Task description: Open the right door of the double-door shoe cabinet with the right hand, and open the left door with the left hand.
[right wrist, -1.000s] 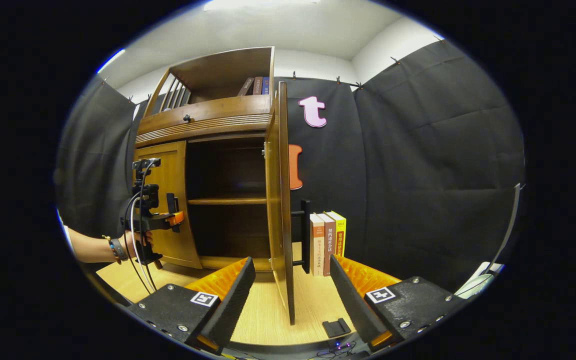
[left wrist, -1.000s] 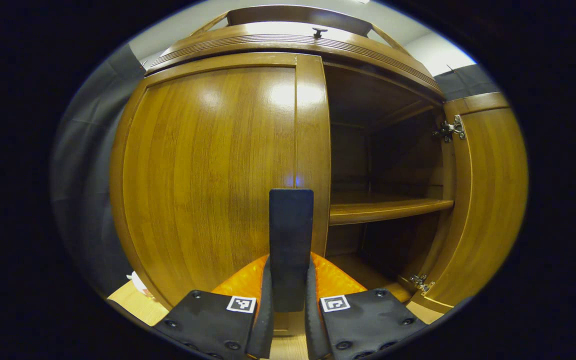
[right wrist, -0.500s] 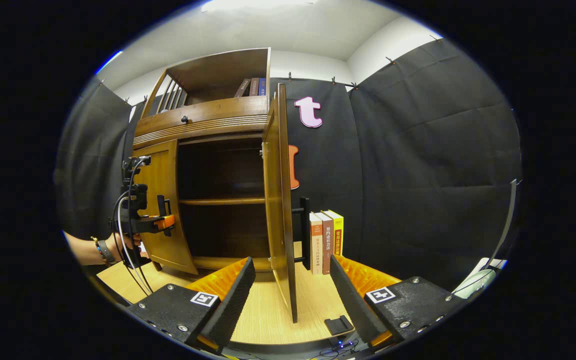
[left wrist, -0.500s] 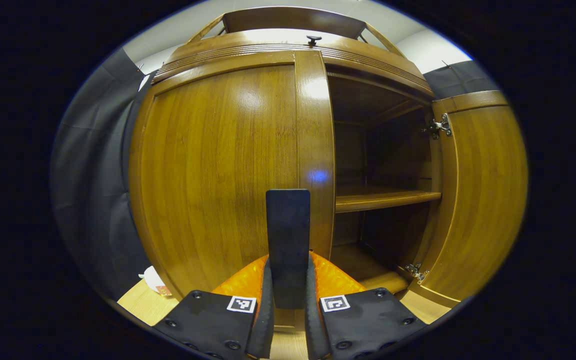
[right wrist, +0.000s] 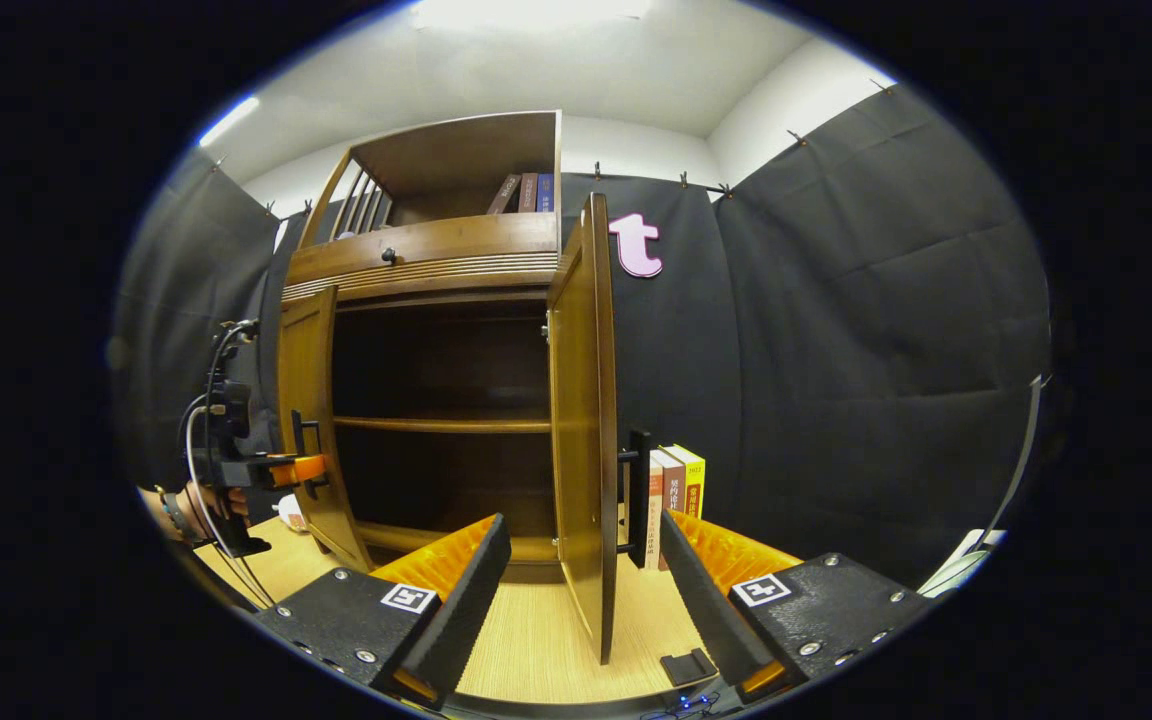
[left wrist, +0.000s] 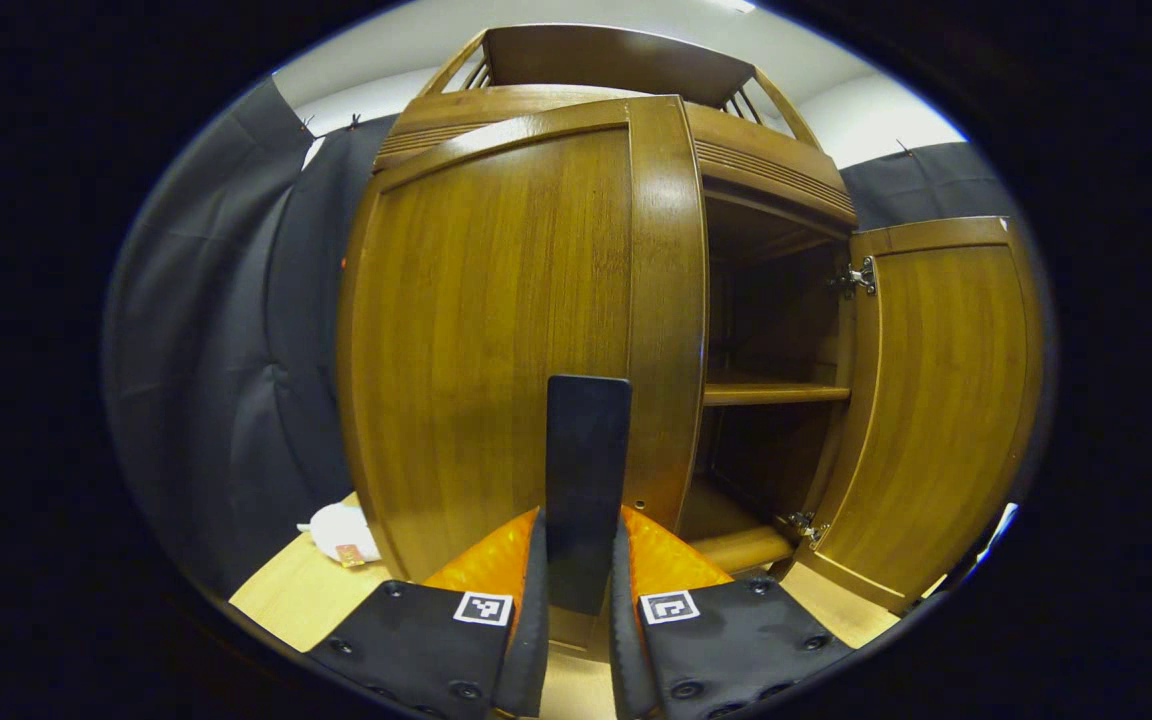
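In the left gripper view, the left gripper (left wrist: pixel 581 560) is clamped on the left door's handle (left wrist: pixel 587 470), and the left door (left wrist: pixel 496 330) has swung further out than a second ago.

In the right gripper view, the right gripper (right wrist: pixel 586 590) is let go, fingers apart, with the right door (right wrist: pixel 584 420) wide open between them. Both doors look nearly done.

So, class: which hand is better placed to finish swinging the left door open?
Left: its tongs are shut on the left door's handle; the right tongs are open, holding nothing.
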The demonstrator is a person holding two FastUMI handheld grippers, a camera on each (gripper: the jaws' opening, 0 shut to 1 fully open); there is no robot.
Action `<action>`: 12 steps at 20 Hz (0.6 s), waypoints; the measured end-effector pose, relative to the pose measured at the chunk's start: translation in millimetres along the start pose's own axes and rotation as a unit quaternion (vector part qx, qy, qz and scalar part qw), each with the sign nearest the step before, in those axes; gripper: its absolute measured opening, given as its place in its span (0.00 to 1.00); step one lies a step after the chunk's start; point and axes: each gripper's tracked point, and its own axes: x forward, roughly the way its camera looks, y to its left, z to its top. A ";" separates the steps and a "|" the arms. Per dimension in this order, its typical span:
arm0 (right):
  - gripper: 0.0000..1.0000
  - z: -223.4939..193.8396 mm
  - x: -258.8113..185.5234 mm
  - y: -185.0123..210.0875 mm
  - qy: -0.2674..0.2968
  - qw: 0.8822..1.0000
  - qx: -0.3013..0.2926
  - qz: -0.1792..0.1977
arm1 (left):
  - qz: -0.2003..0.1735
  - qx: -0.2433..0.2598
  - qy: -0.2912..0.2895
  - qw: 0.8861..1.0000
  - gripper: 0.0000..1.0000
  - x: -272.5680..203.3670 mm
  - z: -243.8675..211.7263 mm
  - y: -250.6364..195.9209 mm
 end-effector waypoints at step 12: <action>0.92 -4.3 3.4 15.5 -0.004 1.000 -0.007 0.023 | 0.084 -0.020 -0.006 0.996 0.27 -82.2 -1.2 78.7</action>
